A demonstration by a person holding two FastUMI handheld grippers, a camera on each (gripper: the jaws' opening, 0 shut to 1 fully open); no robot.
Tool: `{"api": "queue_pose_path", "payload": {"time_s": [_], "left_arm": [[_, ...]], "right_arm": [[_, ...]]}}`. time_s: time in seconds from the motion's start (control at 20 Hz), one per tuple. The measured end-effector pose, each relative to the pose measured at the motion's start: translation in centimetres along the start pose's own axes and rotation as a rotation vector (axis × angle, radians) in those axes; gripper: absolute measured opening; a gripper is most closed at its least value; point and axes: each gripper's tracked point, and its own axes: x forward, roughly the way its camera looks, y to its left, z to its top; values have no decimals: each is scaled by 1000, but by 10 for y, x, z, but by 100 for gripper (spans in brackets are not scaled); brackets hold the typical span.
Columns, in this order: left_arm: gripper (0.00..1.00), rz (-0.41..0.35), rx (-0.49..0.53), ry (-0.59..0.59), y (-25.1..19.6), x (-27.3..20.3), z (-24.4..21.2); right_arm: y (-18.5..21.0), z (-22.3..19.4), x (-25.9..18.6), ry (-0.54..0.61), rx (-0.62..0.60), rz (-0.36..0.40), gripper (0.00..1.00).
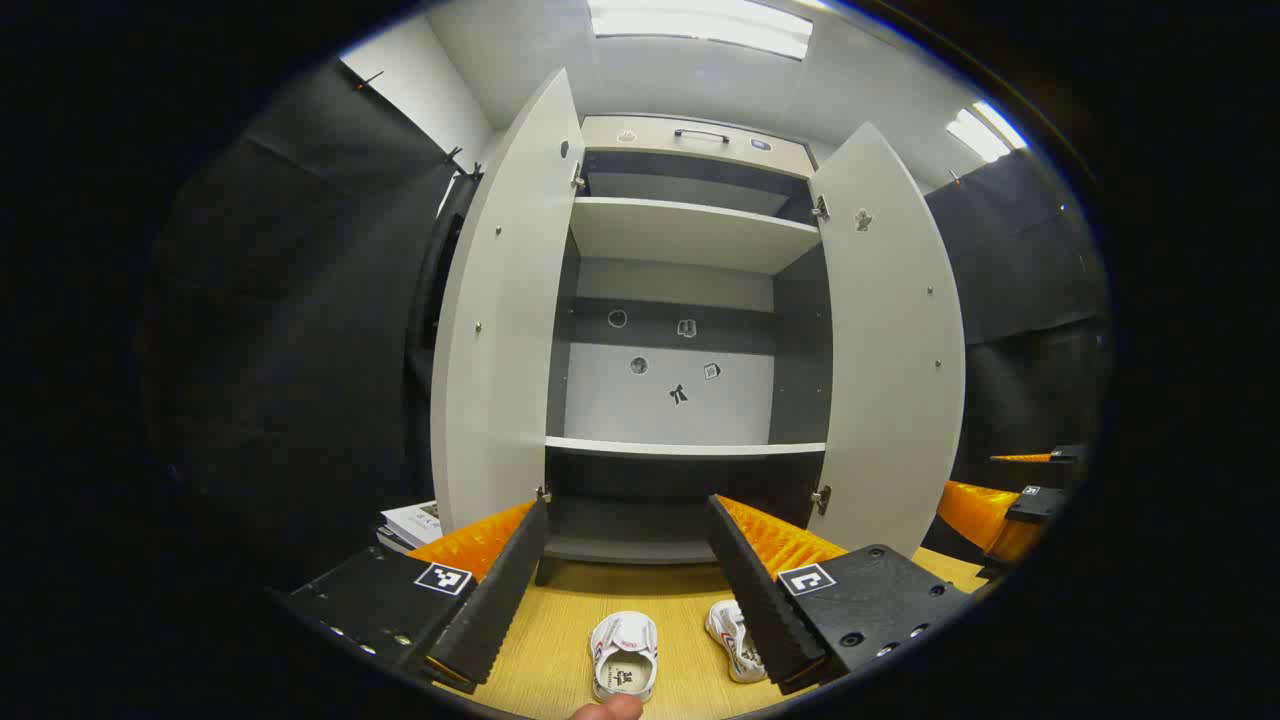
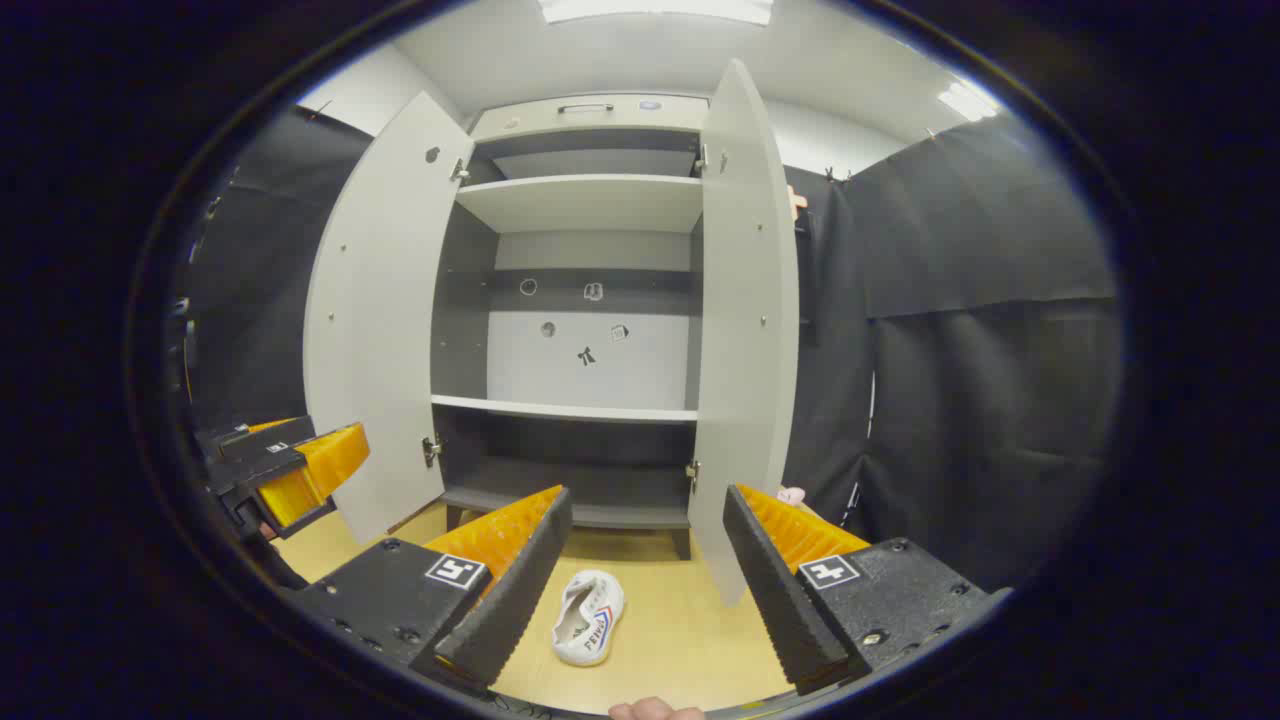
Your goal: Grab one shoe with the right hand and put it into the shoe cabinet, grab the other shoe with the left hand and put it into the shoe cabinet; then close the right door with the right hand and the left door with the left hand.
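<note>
White shoes (image 1: pixel 624 655), two, cabinet doors (image 1: pixel 500 320), two, open

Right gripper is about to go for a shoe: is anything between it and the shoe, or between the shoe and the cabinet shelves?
Nothing visible. The right gripper hangs open above the white sneaker lying on the bare wooden floor. Both doors of the grey shoe cabinet stand open, and the shelves look empty.

Left tongs (image 1: pixel 625 590) and right tongs (image 2: pixel 645 585) both gape wide, holding nothing.
</note>
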Motion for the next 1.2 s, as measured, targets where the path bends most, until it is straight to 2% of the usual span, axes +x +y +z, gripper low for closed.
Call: {"api": "queue_pose_path", "payload": {"time_s": [1.2], "left_arm": [[95, -13, 26, -18, -4, 7, 3]], "right_arm": [[2, 7, 4, -23, -5, 0, 98]]}}
